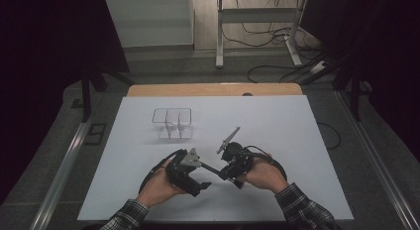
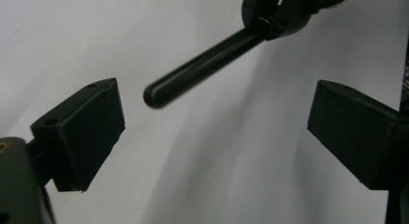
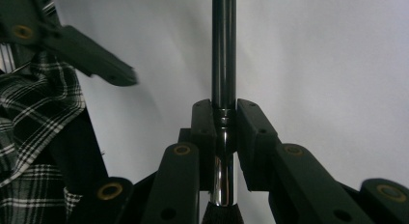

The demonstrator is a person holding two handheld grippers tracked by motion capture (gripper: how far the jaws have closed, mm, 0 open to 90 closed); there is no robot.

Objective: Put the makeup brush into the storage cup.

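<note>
My right tongs [image 3: 224, 125] are clenched on a slim black rod with a shiny metal collar [image 3: 224, 50], gripping it just where the polished metal meets the dark shaft; it looks like a brush handle, with a dark bristly end just below the pads, though I cannot tell for sure. From the high view, the rod [image 1: 210, 168] runs from the right tongs [image 1: 225, 173] towards the left tongs [image 1: 200, 184], low over the white table [image 1: 277, 126], with both hands close together near the front edge.

My left tongs [image 2: 214, 130] are released: the two black pads stand wide apart and grip nothing. The rod's rounded black tip [image 2: 156, 96] hangs ahead of them, nearer one pad than the other, and touches neither.

In the right gripper view, a checked sleeve [image 3: 38, 118] and part of the left tongs sit off to one side of the rod.

Further back on the table stands a wire rack [image 1: 172, 123], well apart from both hands. I can read no brand, label or writing on anything here.
</note>
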